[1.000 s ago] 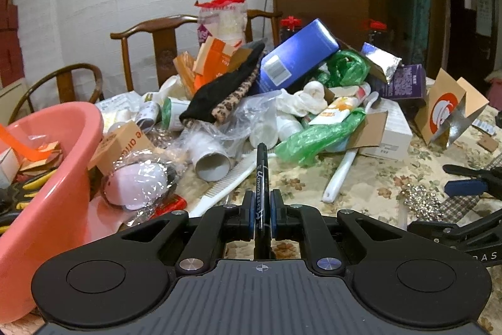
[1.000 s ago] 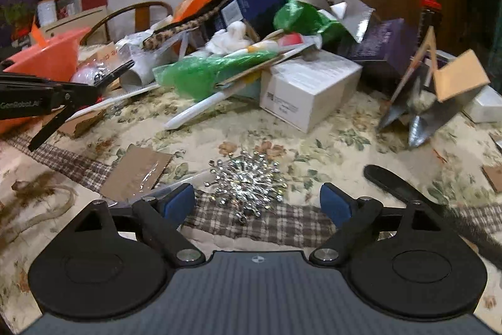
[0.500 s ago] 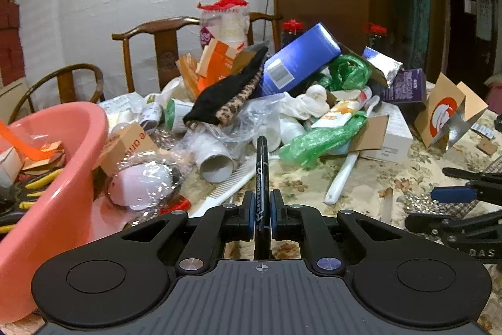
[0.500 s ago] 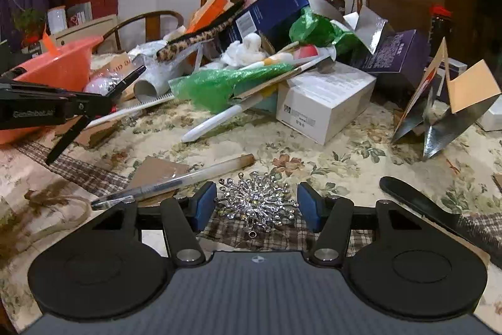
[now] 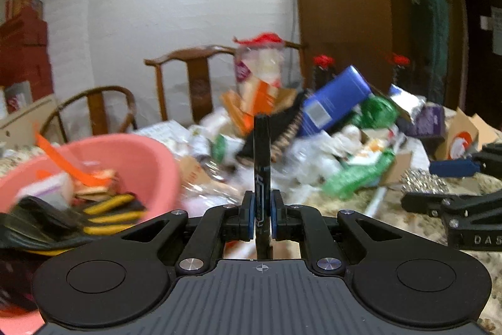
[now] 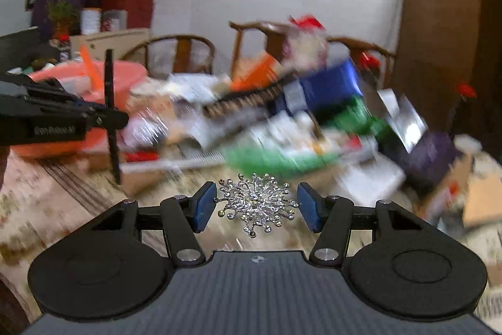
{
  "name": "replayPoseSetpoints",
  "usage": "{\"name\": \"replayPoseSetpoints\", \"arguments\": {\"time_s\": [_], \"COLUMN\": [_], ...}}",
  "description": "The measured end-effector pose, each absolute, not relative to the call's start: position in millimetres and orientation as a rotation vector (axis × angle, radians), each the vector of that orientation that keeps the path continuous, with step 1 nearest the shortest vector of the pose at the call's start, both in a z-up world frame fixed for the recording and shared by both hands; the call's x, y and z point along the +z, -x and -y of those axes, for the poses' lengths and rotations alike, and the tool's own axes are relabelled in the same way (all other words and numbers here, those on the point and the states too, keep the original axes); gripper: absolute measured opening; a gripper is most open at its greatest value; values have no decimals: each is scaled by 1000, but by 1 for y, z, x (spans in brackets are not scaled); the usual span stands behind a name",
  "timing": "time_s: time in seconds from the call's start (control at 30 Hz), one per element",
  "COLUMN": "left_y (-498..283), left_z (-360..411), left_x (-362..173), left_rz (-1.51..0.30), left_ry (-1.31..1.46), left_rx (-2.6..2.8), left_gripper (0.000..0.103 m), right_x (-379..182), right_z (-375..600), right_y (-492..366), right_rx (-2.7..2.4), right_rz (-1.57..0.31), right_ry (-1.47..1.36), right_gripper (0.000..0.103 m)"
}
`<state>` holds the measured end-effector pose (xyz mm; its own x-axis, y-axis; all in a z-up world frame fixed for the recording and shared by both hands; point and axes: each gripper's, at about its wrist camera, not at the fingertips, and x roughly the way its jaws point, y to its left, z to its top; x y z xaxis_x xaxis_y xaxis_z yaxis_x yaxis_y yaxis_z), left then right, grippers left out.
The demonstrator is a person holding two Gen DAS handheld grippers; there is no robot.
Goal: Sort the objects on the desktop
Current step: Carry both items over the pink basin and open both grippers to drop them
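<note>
carry step, by judgement: left claw (image 5: 261,211) is clamped on the black pen (image 5: 261,159), right claw (image 6: 256,207), just narrowed, on the silver brooch (image 6: 256,203); next, release into the pink basin (image 5: 138,151) at far left.

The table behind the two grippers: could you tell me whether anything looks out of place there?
Yes: a jumbled heap of boxes, bags and wrappers sprawls across the table, with a blue box tilted on top. Motion blur hides finer detail.

Raised letters "DAS" stand on the black plastic body of the right gripper (image 5: 451,178), cut off by the left wrist view's edge. The white lettering on the black pen (image 5: 262,178) is too blurred to read.
</note>
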<state>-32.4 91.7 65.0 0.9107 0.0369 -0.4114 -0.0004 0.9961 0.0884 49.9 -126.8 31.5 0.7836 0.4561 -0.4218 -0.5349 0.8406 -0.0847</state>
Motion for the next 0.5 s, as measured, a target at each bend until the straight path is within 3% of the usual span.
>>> {"name": "replayPoseSetpoints", "arguments": {"time_s": [0.17, 0.3, 0.4, 0.43, 0.5], "left_y": [44, 49, 51, 50, 46], "left_z": [-123, -156, -182, -192, -212], "left_x": [94, 111, 118, 119, 118], "left_rz": [-371, -348, -342, -342, -353], "left_ry": [-96, -95, -101, -104, -93], "left_rx": [97, 163, 232, 270, 309], "left_gripper": [7, 17, 16, 25, 26], "right_x": [72, 104, 116, 118, 120], "right_z": [83, 31, -15, -30, -61], "right_y": [-52, -54, -59, -62, -70], "right_rx": [647, 760, 850, 876, 912], "right_rz": [-312, -233, -209, -208, -210], "right_ry": [196, 188, 183, 181, 179], "right_gripper": [62, 62, 62, 62, 62]}}
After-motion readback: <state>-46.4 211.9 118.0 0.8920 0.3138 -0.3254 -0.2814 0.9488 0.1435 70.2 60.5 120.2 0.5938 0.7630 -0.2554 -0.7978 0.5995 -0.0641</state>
